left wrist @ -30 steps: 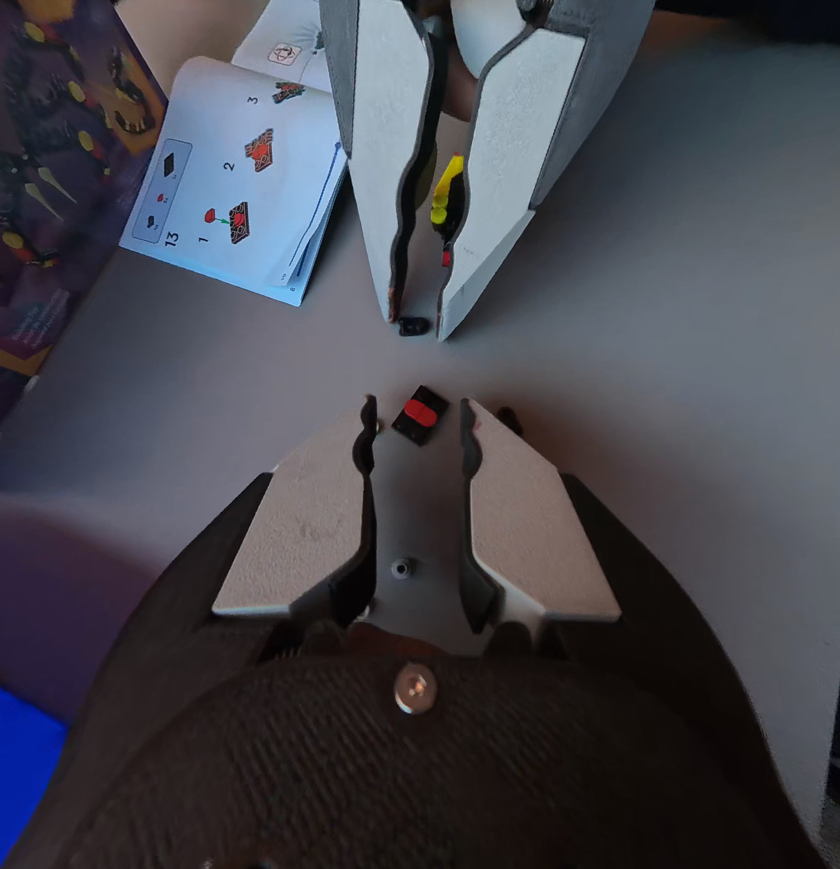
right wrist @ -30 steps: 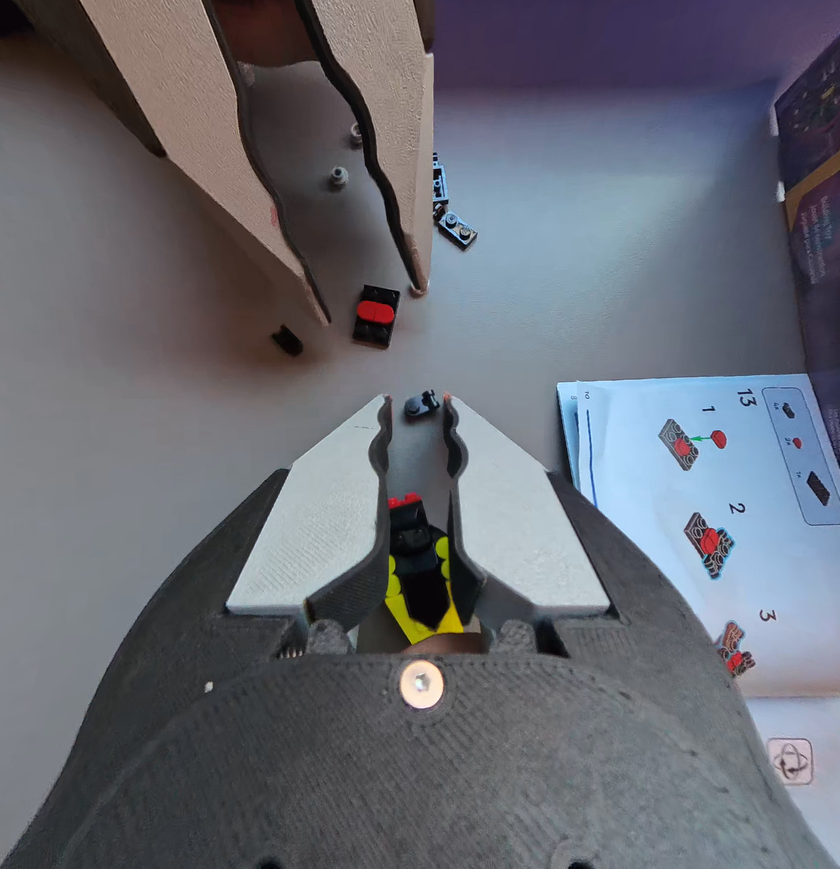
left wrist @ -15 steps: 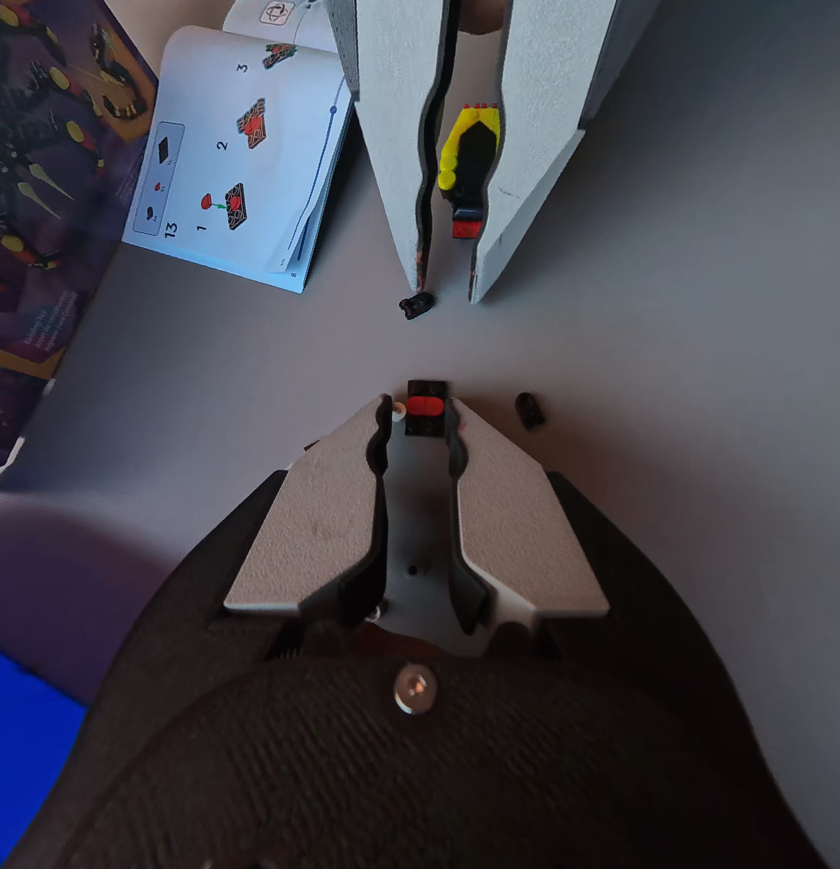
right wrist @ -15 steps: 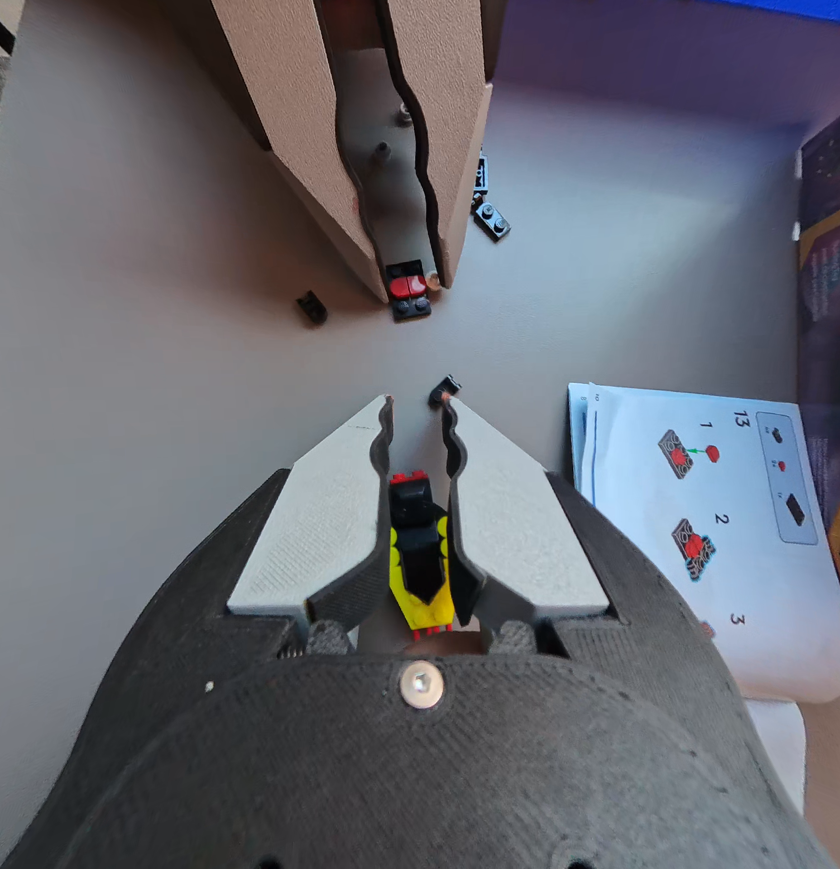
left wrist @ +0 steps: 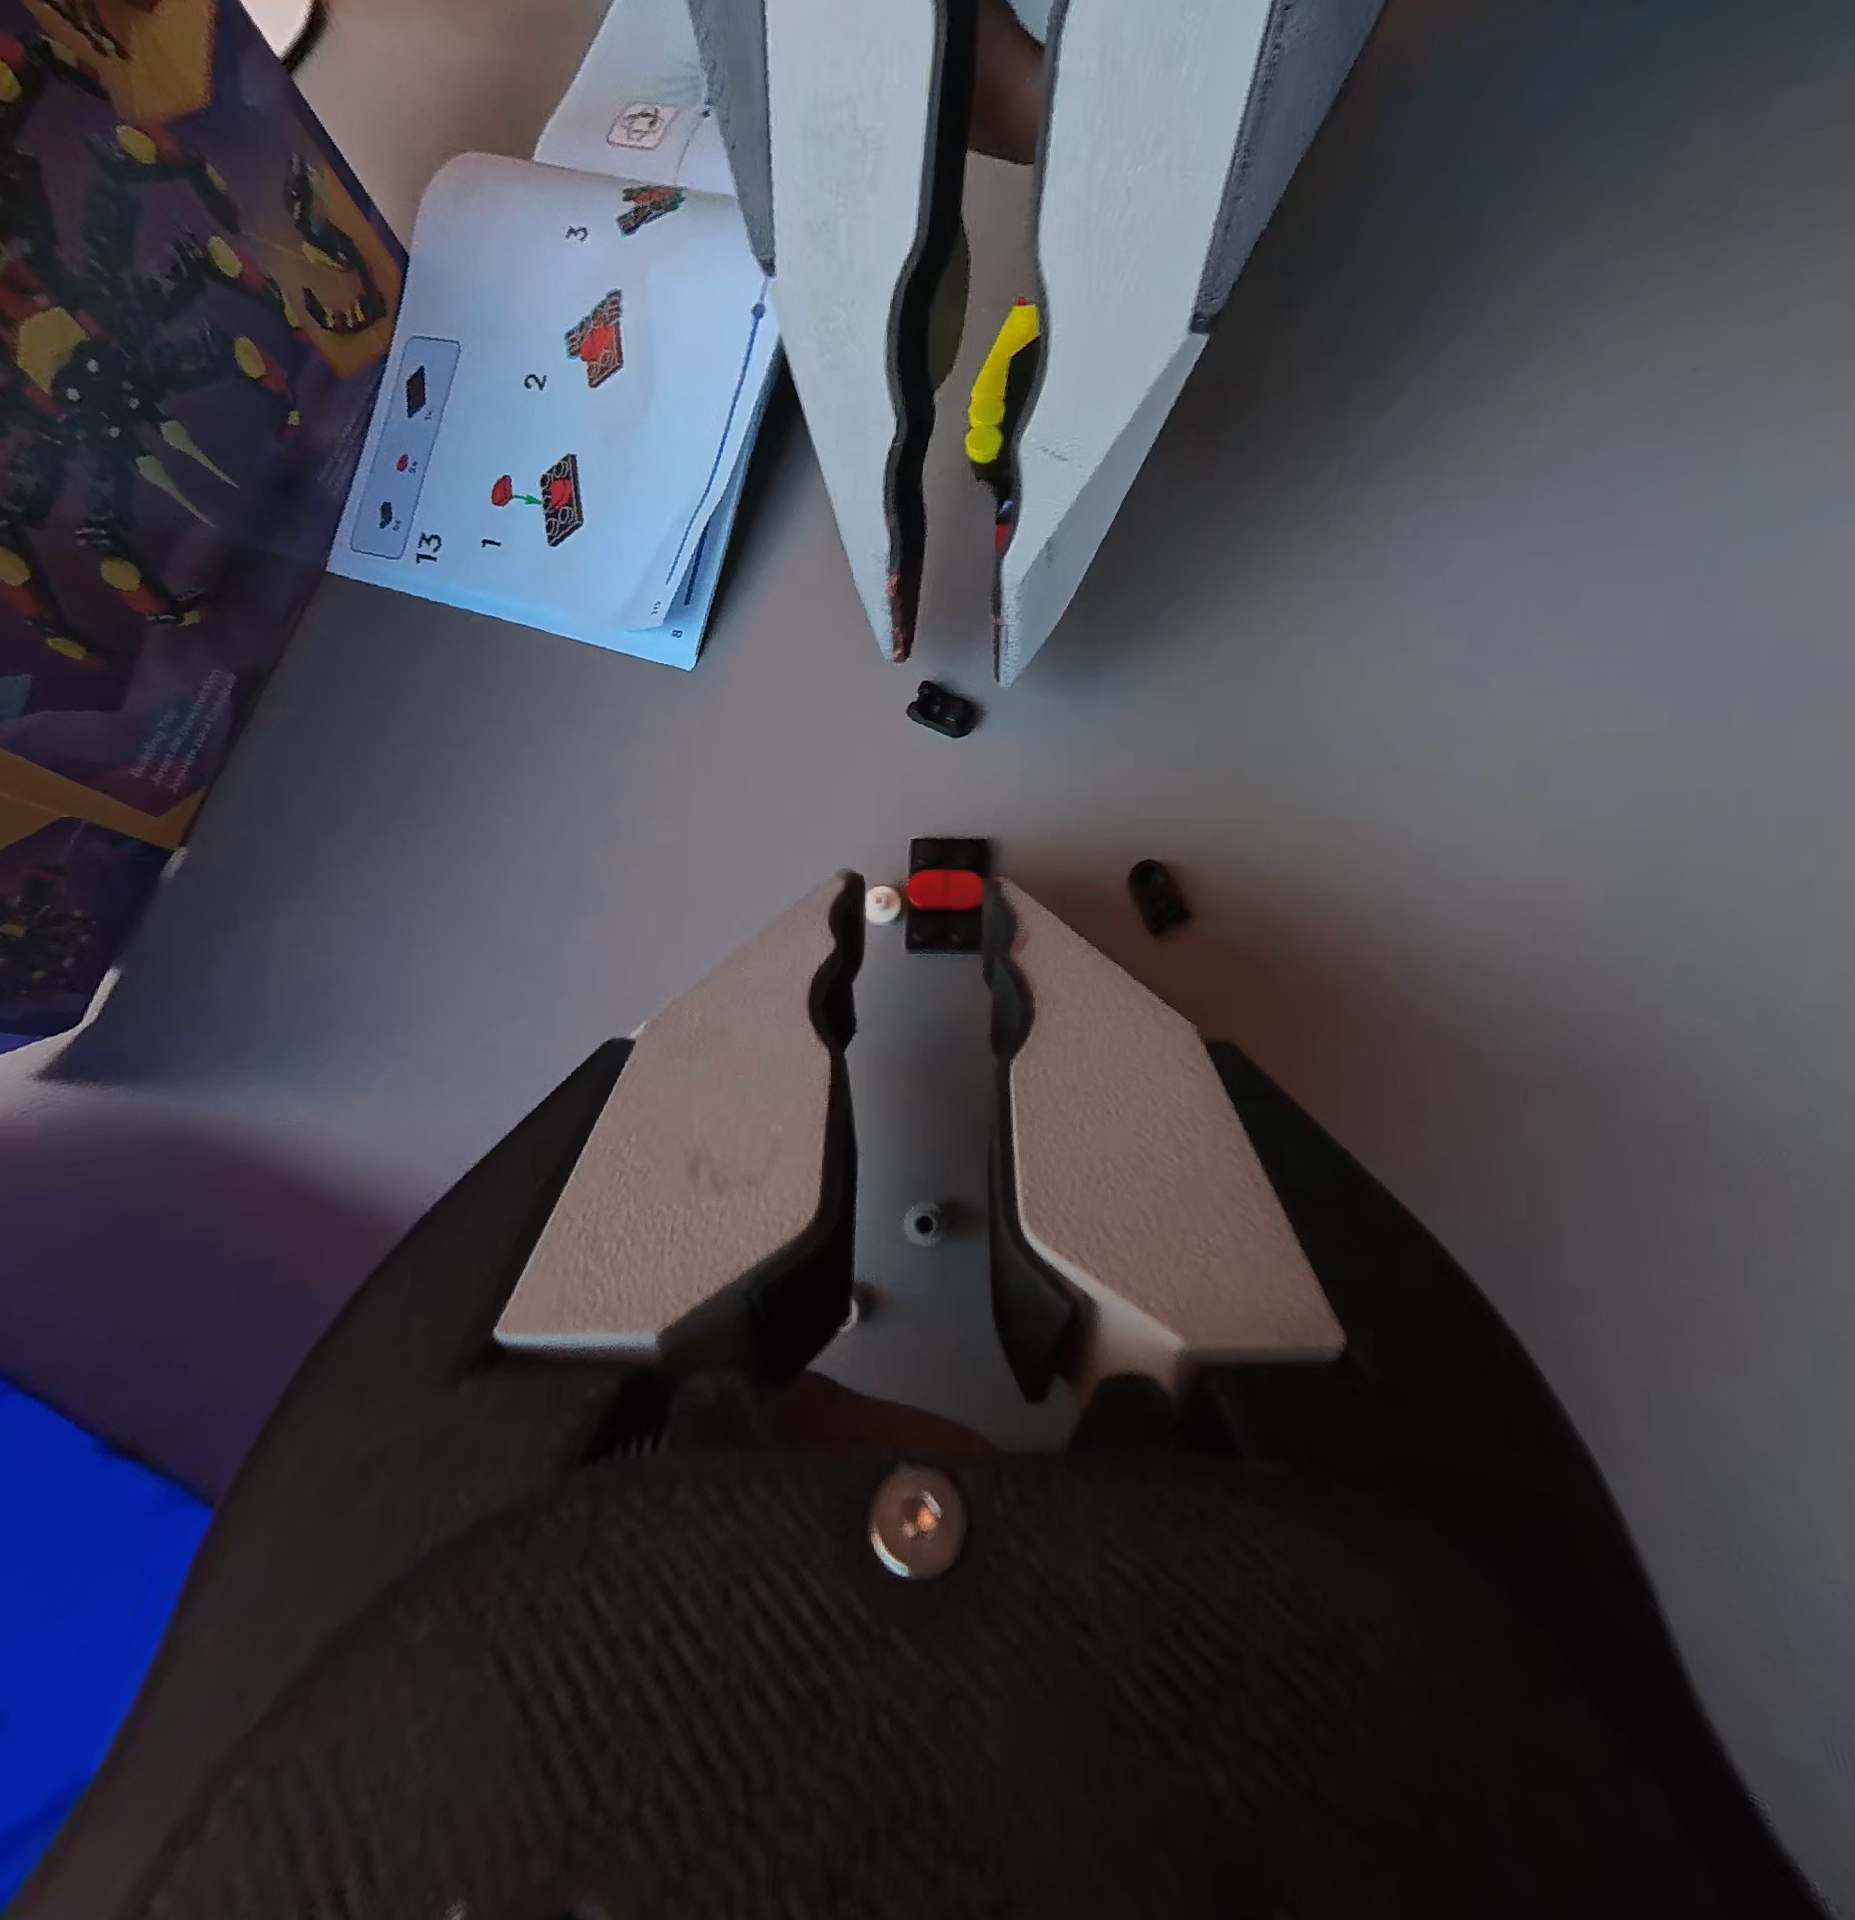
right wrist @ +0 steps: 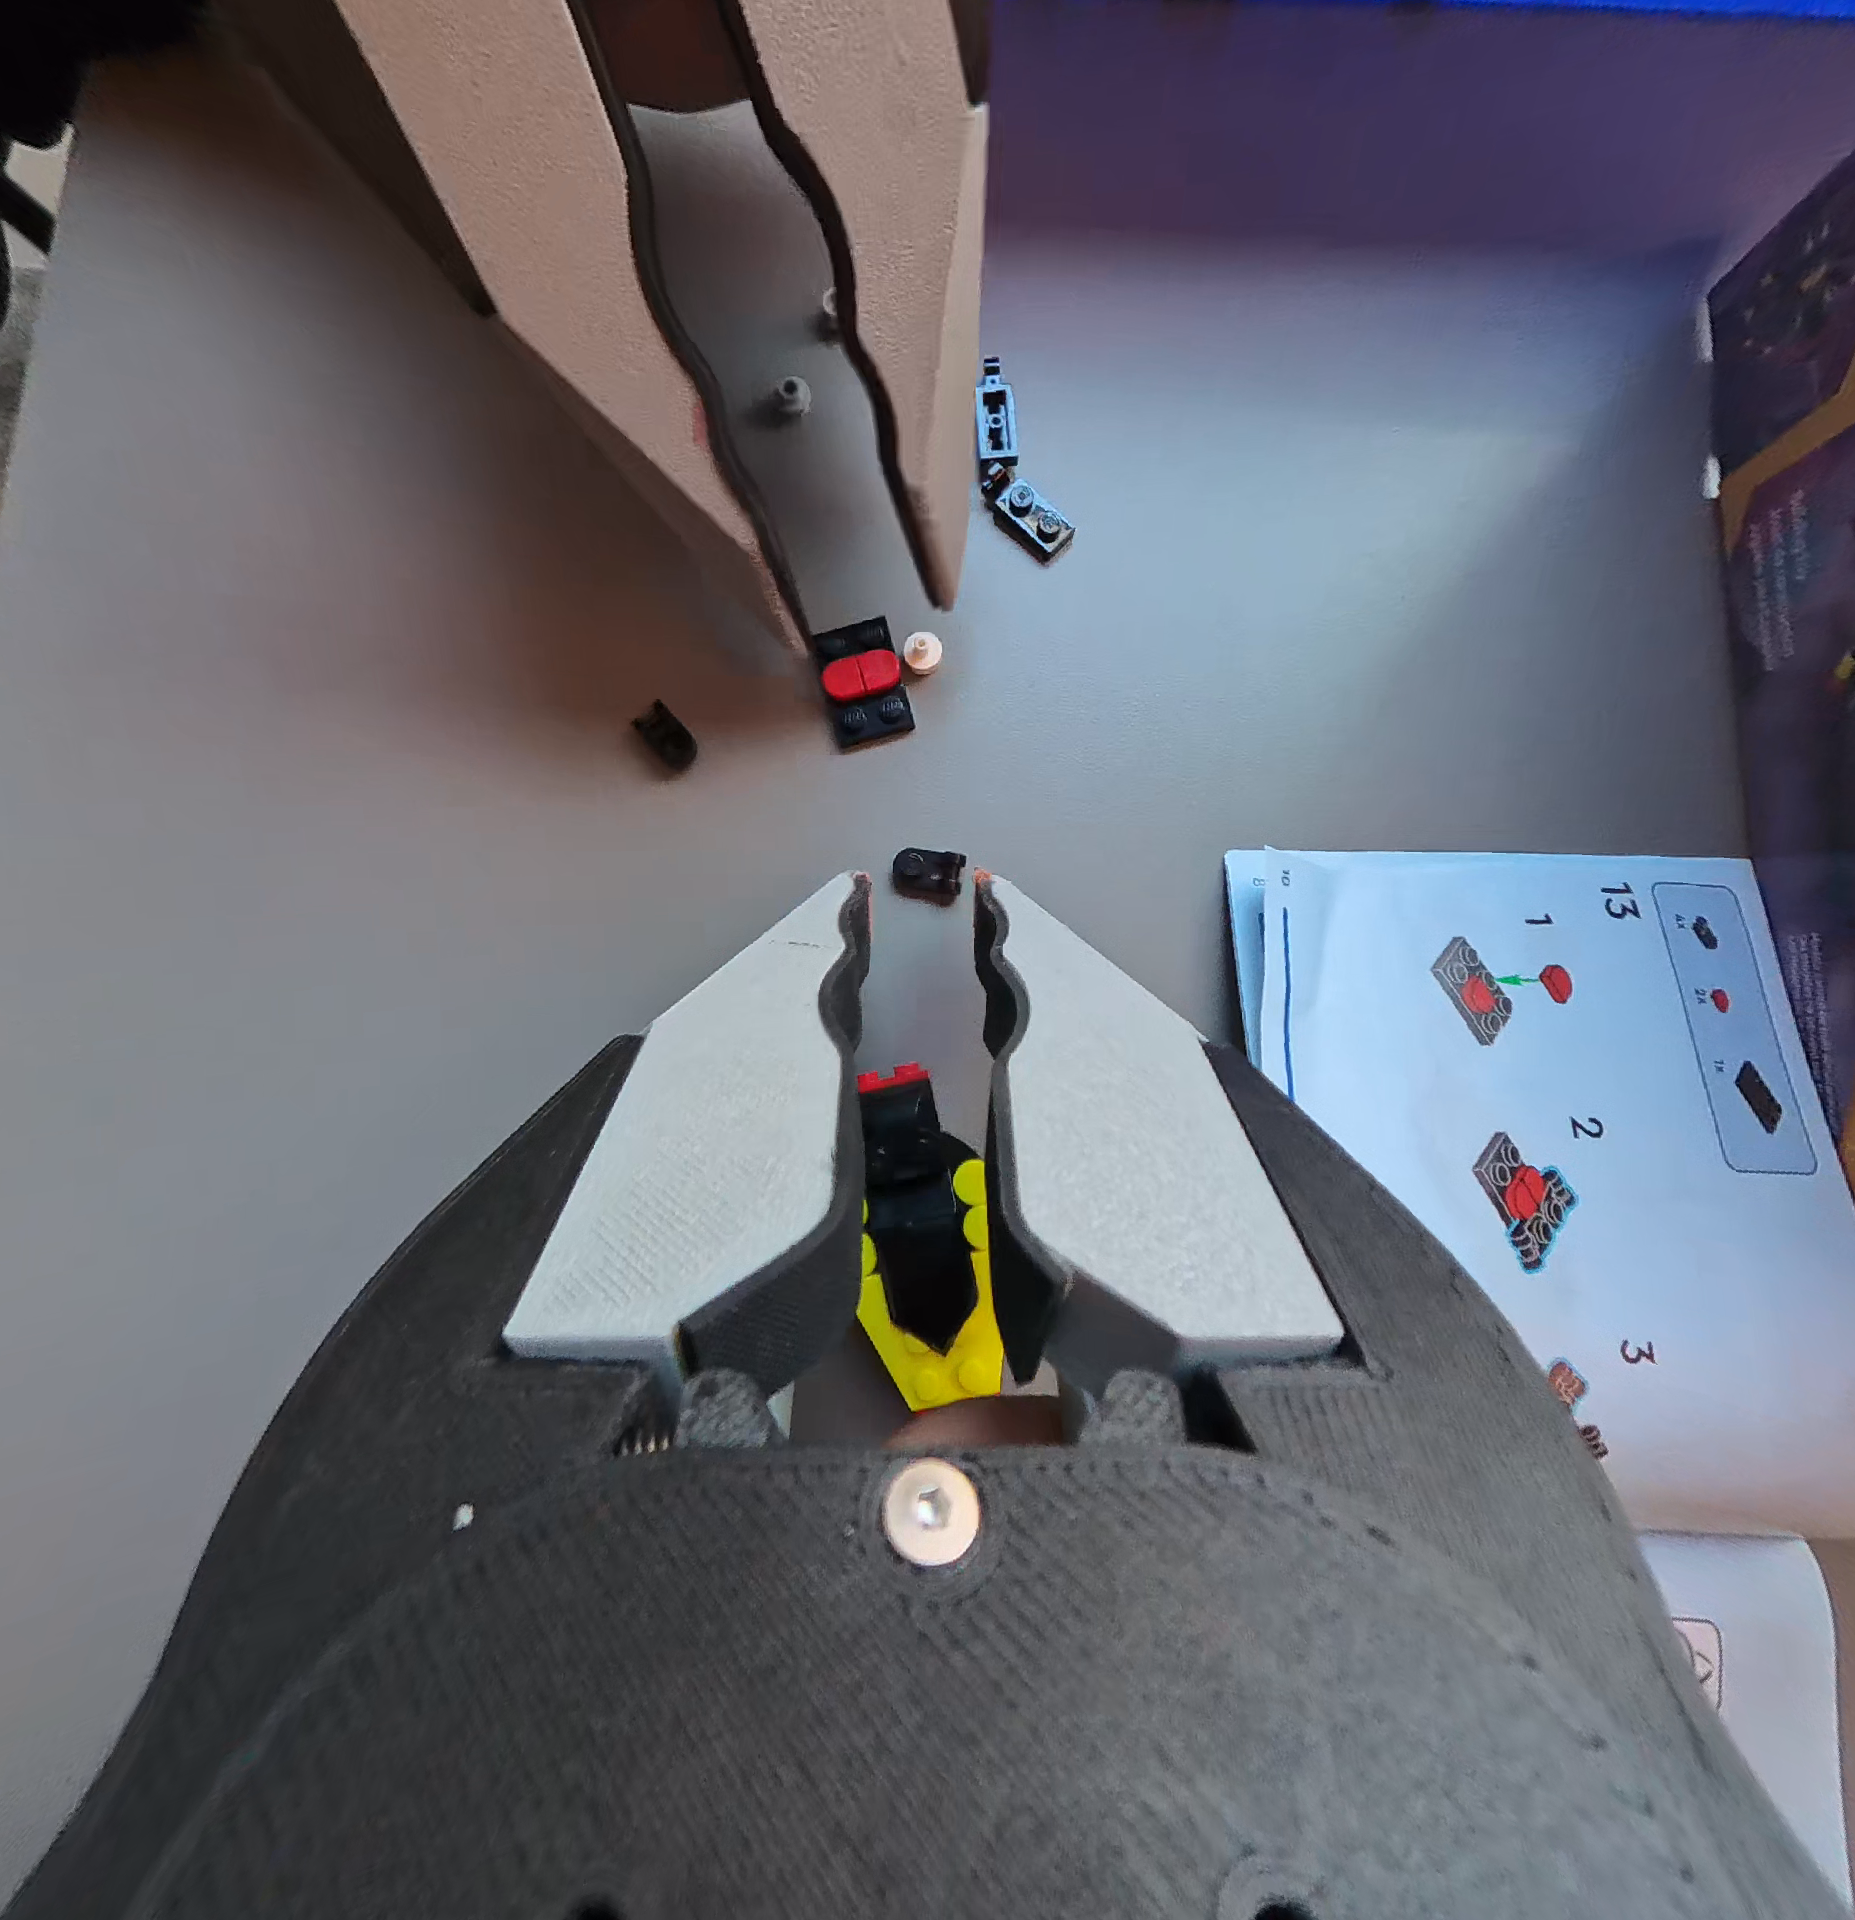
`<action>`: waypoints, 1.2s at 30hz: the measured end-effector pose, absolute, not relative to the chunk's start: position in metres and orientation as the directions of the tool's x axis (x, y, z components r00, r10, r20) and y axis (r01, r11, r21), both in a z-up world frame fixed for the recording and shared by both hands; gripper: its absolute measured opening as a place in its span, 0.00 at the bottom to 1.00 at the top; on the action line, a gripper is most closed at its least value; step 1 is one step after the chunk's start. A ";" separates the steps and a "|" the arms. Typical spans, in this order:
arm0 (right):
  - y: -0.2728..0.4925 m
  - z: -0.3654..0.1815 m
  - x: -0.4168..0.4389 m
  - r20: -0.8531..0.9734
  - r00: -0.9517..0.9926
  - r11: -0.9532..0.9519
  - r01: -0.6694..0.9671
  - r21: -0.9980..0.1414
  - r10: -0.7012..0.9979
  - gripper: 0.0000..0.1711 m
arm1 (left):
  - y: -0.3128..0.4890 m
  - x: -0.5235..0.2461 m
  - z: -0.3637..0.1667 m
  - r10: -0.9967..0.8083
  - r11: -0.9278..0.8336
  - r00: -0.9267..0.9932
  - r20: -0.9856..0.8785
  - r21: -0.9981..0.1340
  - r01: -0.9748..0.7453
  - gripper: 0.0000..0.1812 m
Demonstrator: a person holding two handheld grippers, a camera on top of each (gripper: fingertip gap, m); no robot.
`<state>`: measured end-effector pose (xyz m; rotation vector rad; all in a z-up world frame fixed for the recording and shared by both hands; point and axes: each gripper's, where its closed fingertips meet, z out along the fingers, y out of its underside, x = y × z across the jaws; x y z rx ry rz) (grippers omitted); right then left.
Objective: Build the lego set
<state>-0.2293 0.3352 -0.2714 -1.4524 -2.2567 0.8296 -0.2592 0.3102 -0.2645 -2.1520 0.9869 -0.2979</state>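
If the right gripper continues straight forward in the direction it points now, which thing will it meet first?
Most likely the small black clip piece, lying on the table just ahead of the right gripper, level with the gap between its fingertips. Beyond it lies the black plate with red tiles. Height above the table is unclear.

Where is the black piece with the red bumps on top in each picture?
Left wrist view: black plate with red studs lies on the table at this gripper's fingertips, centre.
Right wrist view: upper middle, at the far gripper's tips.
Shared landmark: the small white stud beside it.
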 end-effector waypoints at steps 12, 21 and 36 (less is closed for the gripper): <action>0.340 -0.275 -0.233 0.005 -0.392 0.313 0.725 -0.613 0.920 0.10 | 0.301 -0.260 -0.269 -0.758 -0.426 0.645 -0.092 -0.680 -0.597 0.05; 0.336 -0.275 -0.235 -0.007 -0.407 0.315 0.718 -0.620 0.913 0.11 | 0.306 -0.251 -0.274 -0.767 -0.424 0.638 -0.071 -0.690 -0.587 0.02; 0.345 -0.258 -0.237 -0.005 -0.375 0.277 0.693 -0.665 0.927 0.10 | 0.326 -0.264 -0.272 -0.678 -0.469 0.729 -0.093 -0.709 -0.527 0.04</action>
